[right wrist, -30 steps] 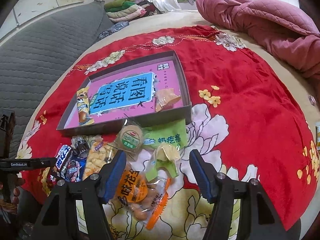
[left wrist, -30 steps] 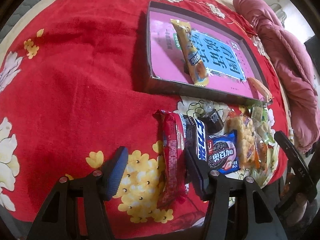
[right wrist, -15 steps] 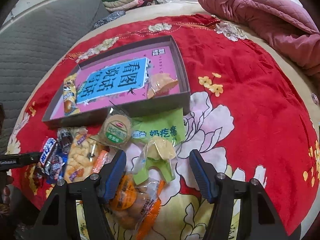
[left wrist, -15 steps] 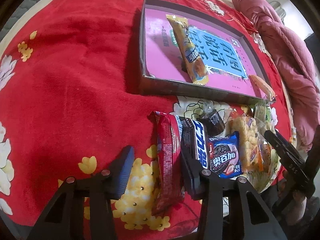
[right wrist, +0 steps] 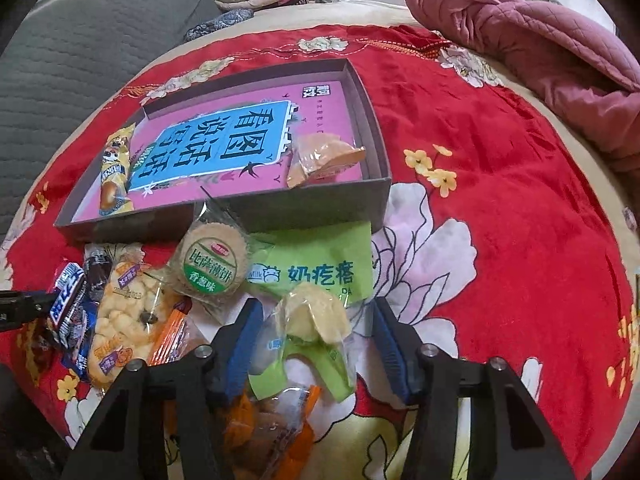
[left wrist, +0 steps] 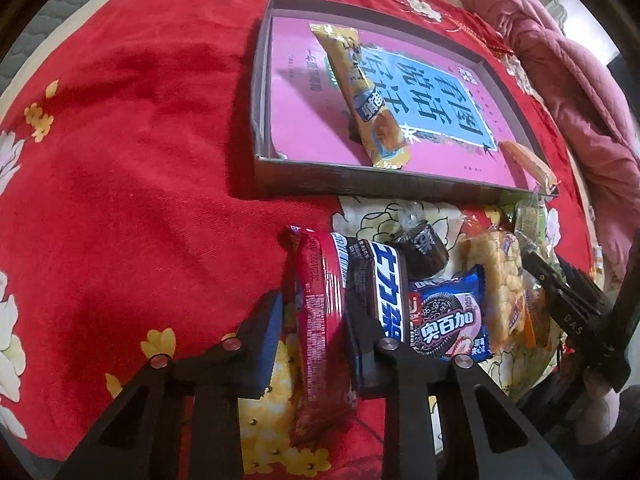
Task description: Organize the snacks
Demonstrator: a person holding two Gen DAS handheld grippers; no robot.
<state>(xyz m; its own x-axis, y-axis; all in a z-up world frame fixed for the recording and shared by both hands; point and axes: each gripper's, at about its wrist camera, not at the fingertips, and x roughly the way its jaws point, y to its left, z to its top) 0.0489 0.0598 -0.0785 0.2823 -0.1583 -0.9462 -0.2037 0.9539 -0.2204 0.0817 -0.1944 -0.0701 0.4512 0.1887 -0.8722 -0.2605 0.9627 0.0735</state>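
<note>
In the left wrist view my left gripper (left wrist: 314, 320) points down at the snack pile. Its jaws are closing, and the pads touch both sides of a red snack bar (left wrist: 320, 280). A blue-and-white bar (left wrist: 386, 296) and a blue cookie packet (left wrist: 448, 324) lie right of it. My right gripper (right wrist: 318, 320) straddles a pale yellow snack in a clear-and-green wrapper (right wrist: 316, 316). Its jaws are closing too, with a gap still showing at the right pad. The dark shallow box (right wrist: 312, 204) holds a long yellow bar (right wrist: 116, 172) and an orange packet (right wrist: 324, 160).
A round cracker pack (right wrist: 212, 264), a green milk-candy bag (right wrist: 316, 268), a yellow puffed snack (right wrist: 120, 312) and an orange packet (right wrist: 272, 420) crowd the box's near wall. Everything lies on a red floral cloth (left wrist: 140, 160). A pink quilt (right wrist: 540, 40) is bunched at the right.
The left jaws have narrowed from wide apart onto the red snack bar. The right gripper has sunk toward the pale yellow snack, its jaws a little narrower.
</note>
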